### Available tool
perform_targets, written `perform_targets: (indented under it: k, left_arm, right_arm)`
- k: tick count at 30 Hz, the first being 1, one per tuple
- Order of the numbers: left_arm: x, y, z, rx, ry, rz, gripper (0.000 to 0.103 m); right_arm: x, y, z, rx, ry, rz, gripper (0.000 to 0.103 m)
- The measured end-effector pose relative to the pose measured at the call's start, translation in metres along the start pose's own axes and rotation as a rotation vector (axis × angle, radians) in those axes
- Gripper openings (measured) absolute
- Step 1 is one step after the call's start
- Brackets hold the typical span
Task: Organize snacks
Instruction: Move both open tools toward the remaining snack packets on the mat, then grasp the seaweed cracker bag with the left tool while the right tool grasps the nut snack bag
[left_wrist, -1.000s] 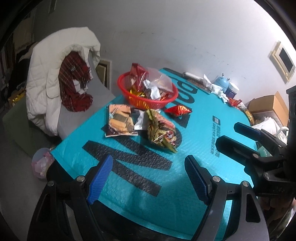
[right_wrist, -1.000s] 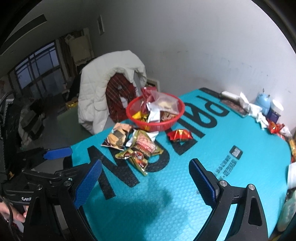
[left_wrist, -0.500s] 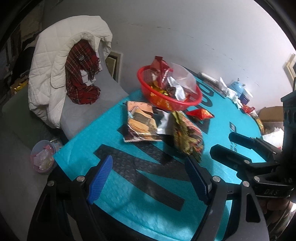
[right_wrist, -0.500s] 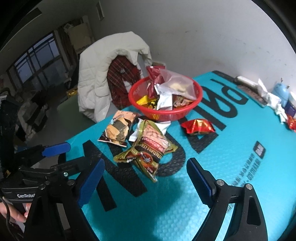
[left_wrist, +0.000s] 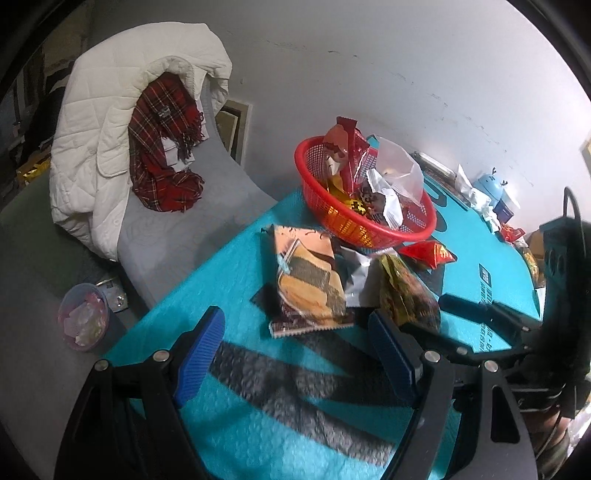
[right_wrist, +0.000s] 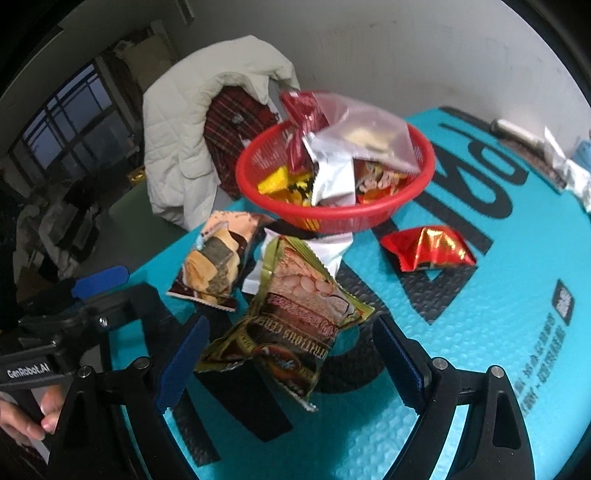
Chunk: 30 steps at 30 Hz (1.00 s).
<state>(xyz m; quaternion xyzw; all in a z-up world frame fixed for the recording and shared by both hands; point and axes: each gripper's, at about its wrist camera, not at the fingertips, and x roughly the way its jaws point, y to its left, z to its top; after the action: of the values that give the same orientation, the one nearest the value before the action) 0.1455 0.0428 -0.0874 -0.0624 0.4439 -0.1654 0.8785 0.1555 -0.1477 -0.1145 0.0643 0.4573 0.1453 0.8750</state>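
- Both grippers have come in low toward the loose snacks since a second ago; the packets that sat far up the turquoise table cover (right_wrist: 517, 258) now fill the middle of each wrist view.
- The right gripper (right_wrist: 291, 354) now frames the gold cereal packet (right_wrist: 295, 317) between its blue pads. Its jaws stand spread wide, having eased in slightly just before, and they do not press on the packet.
- The left gripper (left_wrist: 299, 345) is also spread and empty, with the sandwich-biscuit packet (left_wrist: 306, 284) lying just ahead of its tips.
- I judge this to be the approach to a first pick: each hand lined up on one packet, nothing lifted yet.
- The red basket (right_wrist: 332, 218) at the table's far edge already holds a heap of packets and a clear bag, piled above its rim.
- Still outside it, flat on the cover: the biscuit packet, a white-silver packet (right_wrist: 325, 247) partly under the gold one, and a small red foil packet (right_wrist: 428, 247) lying apart to the right.
- The gold packet is crinkled, with a torn-looking lower corner, and lies slantwise.
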Motion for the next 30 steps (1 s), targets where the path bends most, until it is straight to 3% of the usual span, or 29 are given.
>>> perform_targets:
  k: [3,7,21,22,25,30]
  left_arm:
    - [0.010,-0.001,0.006,0.005,0.009,0.001,0.080]
    - [0.025,-0.005,0.011,0.016,0.027,-0.002,0.080]
    - [0.064,-0.016,0.022,0.047,0.084,0.076,0.080]
    - [0.065,-0.016,0.022,0.053,0.076,0.080,0.078]
    - [0.066,-0.019,0.022,0.069,0.078,0.084,0.052]
    - [0.058,-0.024,0.013,0.084,0.083,0.071,0.050]
  right_arm:
    - [0.005,-0.006,-0.001,0.010,0.011,0.033,0.063]
    - [0.000,-0.011,-0.003,0.018,0.001,0.057,0.049]
    - [-0.009,-0.019,-0.008,0.029,-0.014,0.031,0.046]
    - [-0.008,-0.018,-0.007,0.030,-0.014,0.032,0.046]
    - [-0.007,-0.018,-0.007,0.032,-0.015,0.033,0.046]
    - [-0.011,-0.016,-0.009,0.020,-0.021,0.021,0.044]
